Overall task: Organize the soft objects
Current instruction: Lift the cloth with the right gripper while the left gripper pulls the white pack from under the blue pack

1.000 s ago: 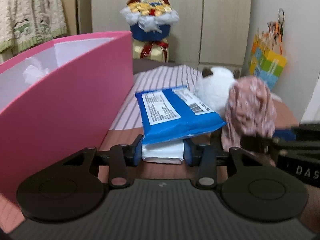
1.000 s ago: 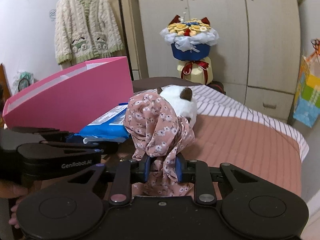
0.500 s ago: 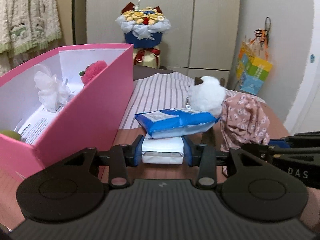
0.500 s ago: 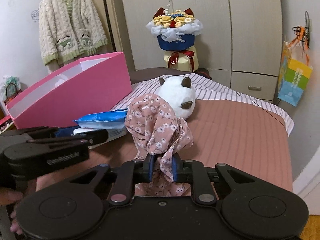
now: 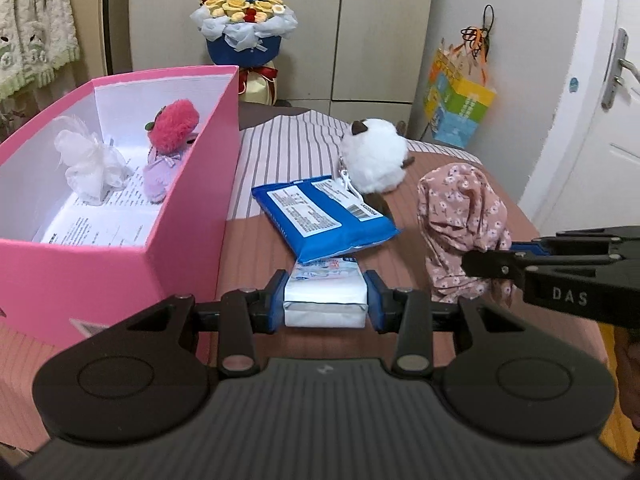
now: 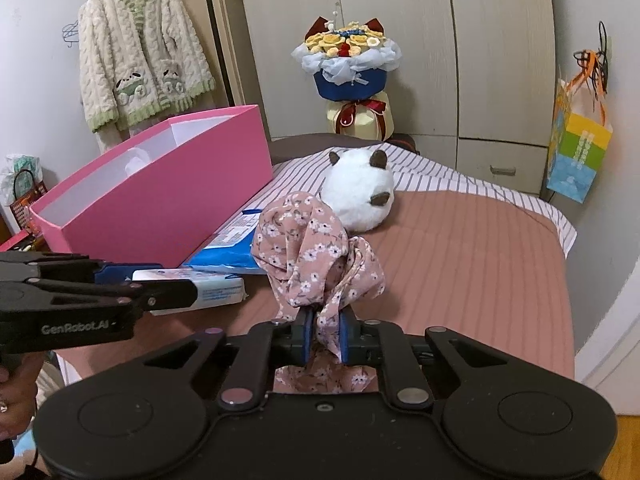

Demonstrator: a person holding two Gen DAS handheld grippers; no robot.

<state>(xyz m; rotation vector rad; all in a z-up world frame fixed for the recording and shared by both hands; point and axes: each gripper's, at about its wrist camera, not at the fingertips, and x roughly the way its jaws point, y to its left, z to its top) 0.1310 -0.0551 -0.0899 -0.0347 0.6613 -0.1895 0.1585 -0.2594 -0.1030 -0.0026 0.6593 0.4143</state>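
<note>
My left gripper is shut on a white tissue pack, held above the bed to the right of the pink box; it also shows in the right wrist view. A blue wipes pack lies just beyond it. My right gripper is shut on a pink floral cloth, lifted off the bed; the cloth also shows in the left wrist view. A white round plush lies behind. The box holds a red plush, a white puff and a lilac toy.
The bed has a salmon ribbed cover and a striped sheet. A flower bouquet stands before the wardrobe. A colourful bag hangs at the right. A cardigan hangs at the left.
Both grippers have risen with their loads, so the box's inside has come into view. The tissue pack has lifted clear of the blue wipes pack.
</note>
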